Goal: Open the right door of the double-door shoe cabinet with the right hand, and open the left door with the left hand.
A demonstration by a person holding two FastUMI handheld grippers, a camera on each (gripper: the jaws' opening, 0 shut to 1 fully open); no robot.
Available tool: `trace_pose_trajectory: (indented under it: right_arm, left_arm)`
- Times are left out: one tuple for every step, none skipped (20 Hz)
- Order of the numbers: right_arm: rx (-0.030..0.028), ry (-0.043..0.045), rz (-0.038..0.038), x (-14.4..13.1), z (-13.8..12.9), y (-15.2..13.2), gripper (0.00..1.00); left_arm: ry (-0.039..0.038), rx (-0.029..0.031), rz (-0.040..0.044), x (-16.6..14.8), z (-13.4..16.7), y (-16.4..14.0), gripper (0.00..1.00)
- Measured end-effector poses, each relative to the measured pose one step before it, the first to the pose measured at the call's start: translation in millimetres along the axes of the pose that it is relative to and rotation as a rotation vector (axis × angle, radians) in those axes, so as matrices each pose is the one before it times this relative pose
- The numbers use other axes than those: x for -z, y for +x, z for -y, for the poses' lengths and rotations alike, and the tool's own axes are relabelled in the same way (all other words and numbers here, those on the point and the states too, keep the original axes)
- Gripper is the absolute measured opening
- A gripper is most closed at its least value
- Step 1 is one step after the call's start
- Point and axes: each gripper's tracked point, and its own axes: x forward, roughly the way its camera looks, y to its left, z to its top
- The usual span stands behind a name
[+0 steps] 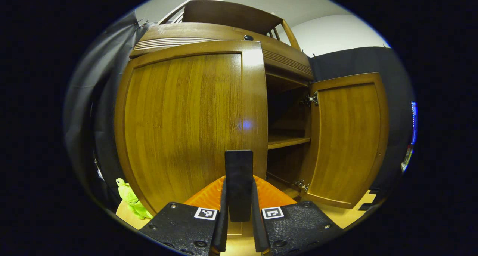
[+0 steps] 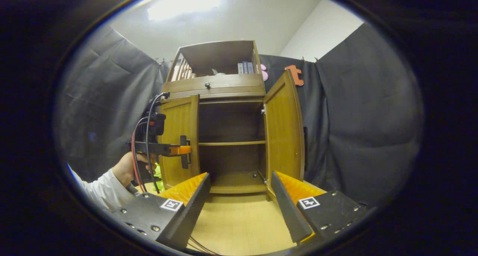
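**A:** I'm looking at the shoe cabinet (image 2: 224,136) standing on the wooden floor (image 2: 239,218) against the booth's dark cloth. Its right door (image 2: 283,129) is already standing wide, so I'm treating that half as done. What are you seeing on the other side?

**B:** I'm watching the left door (image 1: 186,121) filling my left gripper view. In the right gripper view it's looking swung partway out, hinged on its outer side.

**A:** I'm judging it a stiff, solid wood panel, fairly light on its hinges, with a glossy face that's likely slippery.

**B:** Agreed, so I'm keeping hold at the free inner edge, mid-height. The left gripper (image 1: 239,185) is pinching a dark upright piece, which I'm taking to be the handle (image 1: 239,173), with both fingers pressing on it from either side.

**A:** I'm holding the right gripper (image 2: 241,196) well back from the cabinet, fingers spread wide and carrying nothing.

**B:** I'm thinking a slow pull along the hinge arc suits it; a hard yank risks slipping off the handle.
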Motion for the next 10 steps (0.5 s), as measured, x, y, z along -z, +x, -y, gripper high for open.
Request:
trace_pose_trajectory:
  right_arm:
    - [-0.00059,-0.00758,0.00050,-1.60,-0.95,-1.67,0.94]
    - [-0.00543,-0.01289,0.00545,-4.05,-2.01,-2.37,0.95]
    - [-0.00707,-0.00744,0.01145,-4.47,-3.72,-2.92,0.96]
    - [-0.00625,0.00482,0.01368,-5.61,-2.55,-1.91,0.97]
    - [-0.01514,0.00887,0.01351,-4.27,-4.65,-1.29,0.97]
    - [-0.01522,0.00714,0.01097,-3.40,-4.01,-0.50,0.97]
    - [-0.00884,0.00326,0.00336,-1.08,-1.45,0.19,0.97]
    - [-0.00267,-0.00024,-0.00287,3.28,1.77,-0.56,0.97]
    - [0.00785,-0.00065,-0.00864,3.44,3.66,1.00,0.96]
    - [0.01777,0.00038,-0.00631,2.60,5.83,1.05,0.94]
  left_arm:
    - [0.00630,0.00014,0.00186,-0.93,1.00,2.05,0.29]
    - [0.00937,-0.00160,-0.00577,0.24,-0.69,0.90,0.31]
    - [0.00615,-0.00291,-0.00418,-1.19,-0.49,-1.27,0.30]
    - [0.01114,-0.00307,-0.00688,-1.24,0.29,-2.64,0.30]
    - [0.01548,-0.00565,-0.00745,-1.55,-0.88,-2.23,0.30]
    - [0.00116,-0.00886,-0.00104,-2.68,-0.81,-1.46,0.30]
    - [0.00129,-0.00670,-0.00235,-1.98,0.56,-0.52,0.30]
    - [0.00877,-0.00374,-0.00330,-0.56,-0.54,-1.15,0.30]
    - [-0.00222,-0.00410,0.00706,-2.72,-0.02,-2.16,0.30]
    - [0.00168,-0.00287,0.00306,0.23,0.37,0.73,0.30]
